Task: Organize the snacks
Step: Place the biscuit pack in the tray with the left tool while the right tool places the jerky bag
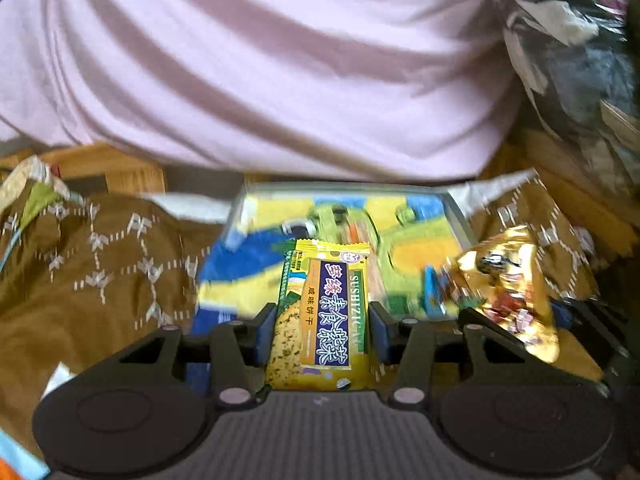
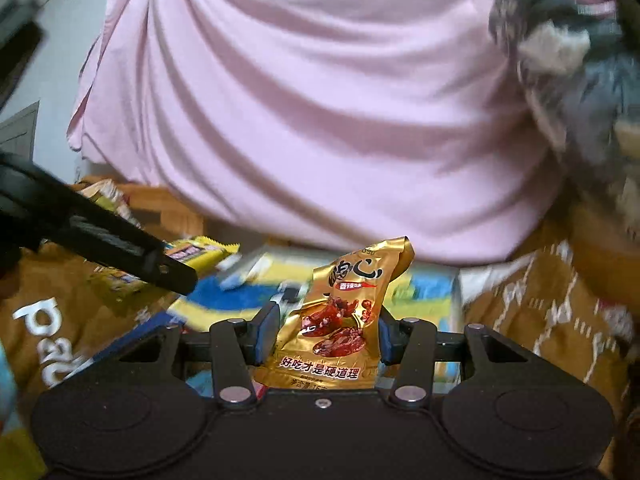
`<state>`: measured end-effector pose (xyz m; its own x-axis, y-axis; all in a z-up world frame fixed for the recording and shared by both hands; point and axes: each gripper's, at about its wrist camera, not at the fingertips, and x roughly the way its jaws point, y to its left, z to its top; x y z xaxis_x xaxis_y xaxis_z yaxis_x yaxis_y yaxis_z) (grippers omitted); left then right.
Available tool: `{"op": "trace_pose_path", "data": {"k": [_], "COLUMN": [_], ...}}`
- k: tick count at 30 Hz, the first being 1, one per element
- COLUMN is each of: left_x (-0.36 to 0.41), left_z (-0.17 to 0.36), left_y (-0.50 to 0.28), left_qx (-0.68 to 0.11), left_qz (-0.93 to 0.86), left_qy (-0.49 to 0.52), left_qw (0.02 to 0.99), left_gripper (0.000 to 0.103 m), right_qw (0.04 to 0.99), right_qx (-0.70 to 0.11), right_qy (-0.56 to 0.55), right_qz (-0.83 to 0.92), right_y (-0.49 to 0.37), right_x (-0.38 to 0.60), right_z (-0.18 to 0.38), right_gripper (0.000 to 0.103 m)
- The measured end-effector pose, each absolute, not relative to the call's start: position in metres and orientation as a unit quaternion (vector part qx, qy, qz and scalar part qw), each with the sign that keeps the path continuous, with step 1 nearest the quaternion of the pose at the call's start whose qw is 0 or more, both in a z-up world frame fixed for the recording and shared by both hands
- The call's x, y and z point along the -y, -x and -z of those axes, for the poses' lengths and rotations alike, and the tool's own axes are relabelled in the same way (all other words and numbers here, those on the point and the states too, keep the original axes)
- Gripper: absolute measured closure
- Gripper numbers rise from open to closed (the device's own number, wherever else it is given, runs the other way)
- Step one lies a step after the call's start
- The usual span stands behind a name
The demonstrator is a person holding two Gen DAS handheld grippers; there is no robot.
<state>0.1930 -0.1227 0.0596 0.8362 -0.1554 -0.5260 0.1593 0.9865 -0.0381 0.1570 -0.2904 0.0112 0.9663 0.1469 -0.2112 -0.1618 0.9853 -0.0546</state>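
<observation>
- The yellow cracker pack (image 1: 320, 312) is squeezed by the left gripper (image 1: 322, 332), long side pointing at the tray (image 1: 456, 208).
- The gold snack bag (image 2: 340, 316) is squeezed by the right gripper (image 2: 324, 340), above the tray's near edge.
- Both packs are held close above the tray; neither is clearly nearer.

Yellow-green cracker packet (image 1: 320, 312), gold snack pouch (image 2: 340, 316)

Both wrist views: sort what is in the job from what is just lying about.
In the job:
left gripper, shut on the yellow biscuit packet
right gripper, shut on the gold snack pouch
colourful tray

Lying about:
brown patterned cloth
pink garment
</observation>
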Motion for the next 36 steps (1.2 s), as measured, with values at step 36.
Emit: {"op": "trace_pose_path", "data": {"k": [36], "left_x": [0.136], "left_z": [0.038], "left_y": [-0.366], "left_qx": [-0.315], "left_qz": [0.019], "left_qy": [0.02], "left_qw": [0.949], "left_gripper": [0.051], "right_qw": [0.976], "right_qx": [-0.209], "right_qy": [0.048], "right_qz": [-0.045], "right_y": [-0.299], "right_x": [0.289], "right_z": [0.067], "right_gripper": [0.057]}}
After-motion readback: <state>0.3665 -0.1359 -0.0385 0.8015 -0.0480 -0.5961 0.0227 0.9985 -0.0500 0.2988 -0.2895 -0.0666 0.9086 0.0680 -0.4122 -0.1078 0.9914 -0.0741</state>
